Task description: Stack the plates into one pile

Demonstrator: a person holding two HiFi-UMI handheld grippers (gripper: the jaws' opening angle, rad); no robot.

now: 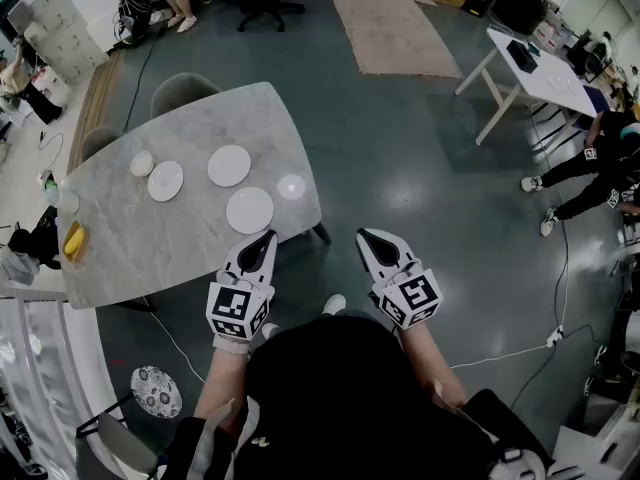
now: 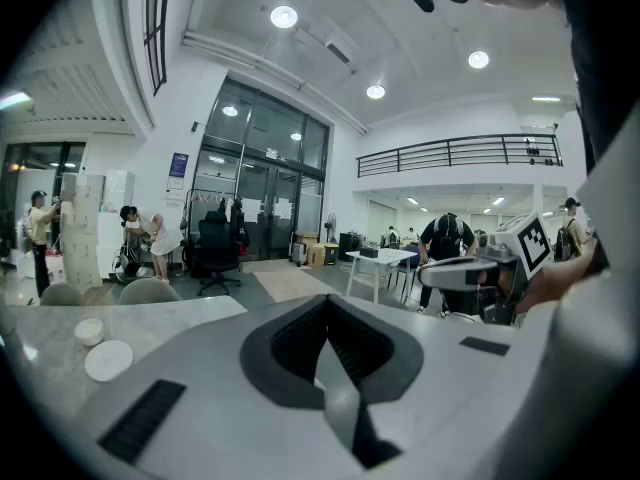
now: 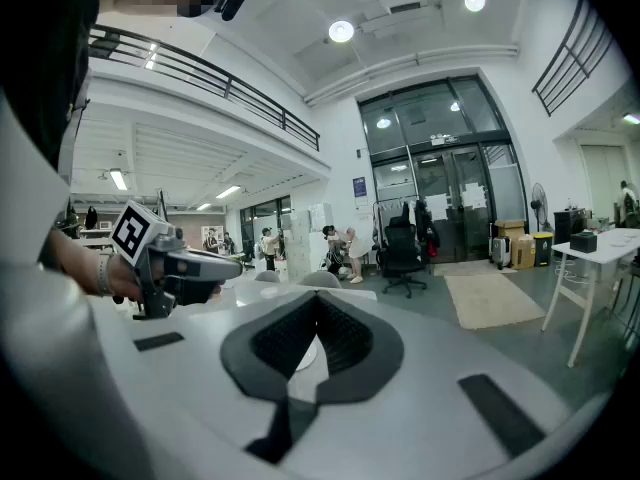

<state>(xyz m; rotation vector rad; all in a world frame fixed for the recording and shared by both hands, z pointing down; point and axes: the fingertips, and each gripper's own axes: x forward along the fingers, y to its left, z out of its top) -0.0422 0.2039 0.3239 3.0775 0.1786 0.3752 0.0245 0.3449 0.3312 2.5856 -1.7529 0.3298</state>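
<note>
On the marble surface (image 1: 150,248), ahead and to the person's left, four white dishes are lying flat and well apart. The nearest plate (image 1: 249,209) is sitting close to the near edge, a second plate (image 1: 229,165) is sitting behind it, a third plate (image 1: 165,180) is further left, and a small saucer (image 1: 141,163) is lying beyond that. A pale round patch (image 1: 291,186) near the right edge may be a fifth dish or only lamp glare.

The left gripper (image 1: 266,238) is hovering at the surface's near edge, its fingers pressed together with nothing between them. The right gripper (image 1: 368,236) is hanging over the floor beside it, fingers likewise closed and empty. No pile is forming yet.

The plates are looking like glazed ceramic, so they are probably stiff, slick and liable to chip if dropped. Since each is lying flat, the rim is the likely hold, with one finger slipping under the lip and the other pressing on top.
</note>
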